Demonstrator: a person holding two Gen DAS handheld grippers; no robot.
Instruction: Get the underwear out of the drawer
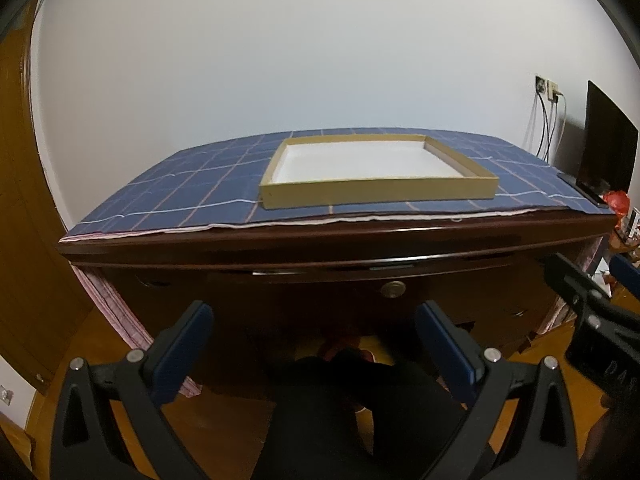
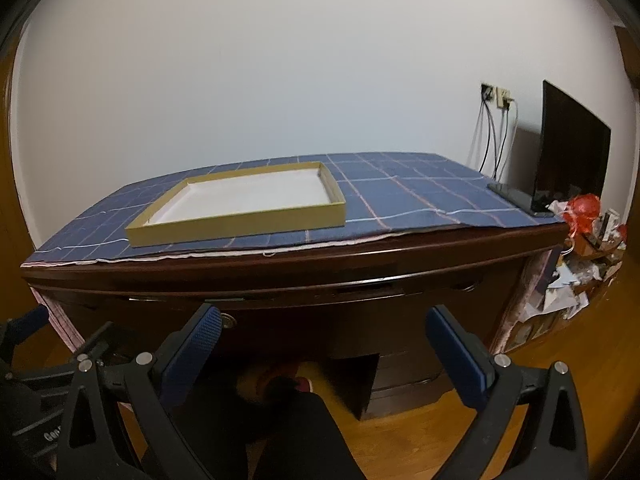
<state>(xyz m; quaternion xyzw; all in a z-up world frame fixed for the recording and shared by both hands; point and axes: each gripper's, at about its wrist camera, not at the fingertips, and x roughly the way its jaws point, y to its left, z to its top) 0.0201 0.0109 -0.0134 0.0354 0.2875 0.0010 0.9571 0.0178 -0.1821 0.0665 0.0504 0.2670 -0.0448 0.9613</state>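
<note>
Two claws: left gripper [image 1: 314,330] and right gripper [image 2: 322,334], both gaping wide, holding nothing. One dark wooden desk drawer [image 1: 360,268] closed at 12 o'clock; underwear unseen. One shallow tan cardboard tray [image 1: 400,190] on blue checked cloth [image 1: 192,196]; one black monitor [image 2: 572,148] at 2 o'clock.

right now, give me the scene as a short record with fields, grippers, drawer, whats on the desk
left gripper: open, holding nothing, in front of the desk
right gripper: open, holding nothing, in front of the desk
drawer: under the desktop, looks shut
underwear: not in view
tray: shallow cardboard tray, white inside, nothing in it, lying on the cloth
cloth: blue checked, covers the desktop
monitor: dark, at the desk's right end
</note>
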